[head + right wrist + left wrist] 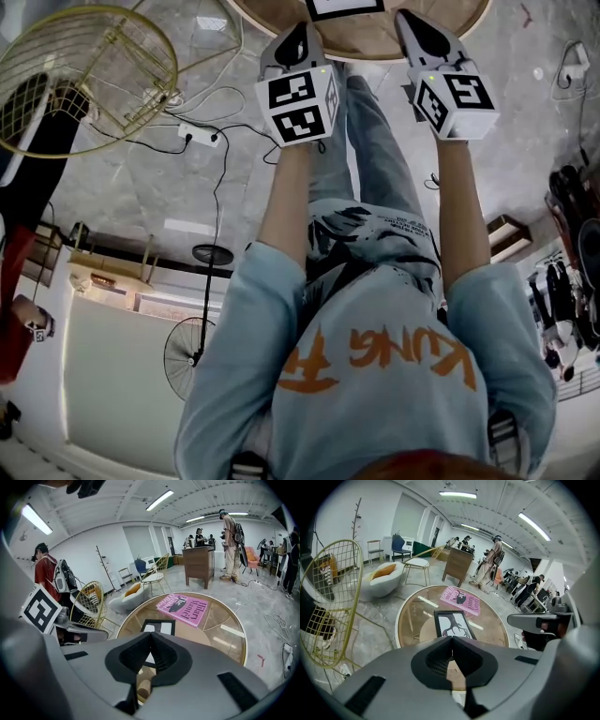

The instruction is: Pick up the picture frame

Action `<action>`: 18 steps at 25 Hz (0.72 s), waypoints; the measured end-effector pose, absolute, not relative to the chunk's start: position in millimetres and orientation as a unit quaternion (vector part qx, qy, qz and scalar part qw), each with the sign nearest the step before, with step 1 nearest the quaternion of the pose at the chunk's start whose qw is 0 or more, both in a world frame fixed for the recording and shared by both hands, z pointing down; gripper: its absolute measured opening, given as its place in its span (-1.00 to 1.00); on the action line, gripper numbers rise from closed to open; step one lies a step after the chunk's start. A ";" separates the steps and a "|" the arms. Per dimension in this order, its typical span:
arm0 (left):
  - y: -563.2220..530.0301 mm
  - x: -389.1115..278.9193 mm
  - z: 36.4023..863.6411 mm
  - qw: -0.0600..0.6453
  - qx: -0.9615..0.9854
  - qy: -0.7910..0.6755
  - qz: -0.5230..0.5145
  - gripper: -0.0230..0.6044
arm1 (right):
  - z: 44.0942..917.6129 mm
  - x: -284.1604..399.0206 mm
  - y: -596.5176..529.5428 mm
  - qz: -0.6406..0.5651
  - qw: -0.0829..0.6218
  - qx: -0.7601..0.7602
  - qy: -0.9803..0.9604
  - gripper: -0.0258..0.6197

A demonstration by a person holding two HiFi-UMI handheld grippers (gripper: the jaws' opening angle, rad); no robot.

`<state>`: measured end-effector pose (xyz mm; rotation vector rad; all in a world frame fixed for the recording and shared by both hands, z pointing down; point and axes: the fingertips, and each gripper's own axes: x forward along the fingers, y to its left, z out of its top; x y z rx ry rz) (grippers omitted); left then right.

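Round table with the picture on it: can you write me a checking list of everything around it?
Surface: round glass table, wood-coloured under the glass.
Job's things: picture frame lies flat near the table's middle, untouched.
Clutter: pink book lies flat beyond the frame.
Grippers: left gripper and right gripper both shut, empty, short of the frame.
Cables: power strip and loose cables on the floor beside the table.
Surroundings: gold wire chair on the left; people by a wooden cabinet farther off.
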<state>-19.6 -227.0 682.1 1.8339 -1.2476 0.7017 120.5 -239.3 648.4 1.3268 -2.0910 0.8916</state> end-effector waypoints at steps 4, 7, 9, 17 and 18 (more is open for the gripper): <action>-237.9 -16.9 688.4 0.401 0.727 -0.483 0.278 -0.86 | 661.0 117.4 -255.2 0.327 0.253 0.486 -0.770 -0.92; -244.8 -21.7 698.2 0.404 0.727 -0.482 0.277 -0.86 | 673.3 110.5 -264.6 0.329 0.252 0.485 -0.770 -0.92; -247.9 -19.0 708.4 0.404 0.728 -0.479 0.279 -0.86 | 684.7 111.0 -267.0 0.331 0.254 0.483 -0.770 -0.92; -261.3 -8.0 741.9 0.405 0.740 -0.456 0.283 -0.86 | 730.2 113.7 -278.3 0.334 0.247 0.482 -0.771 -0.92; -263.0 -7.7 746.4 0.406 0.740 -0.456 0.283 -0.86 | 734.9 115.4 -279.1 0.335 0.249 0.484 -0.769 -0.92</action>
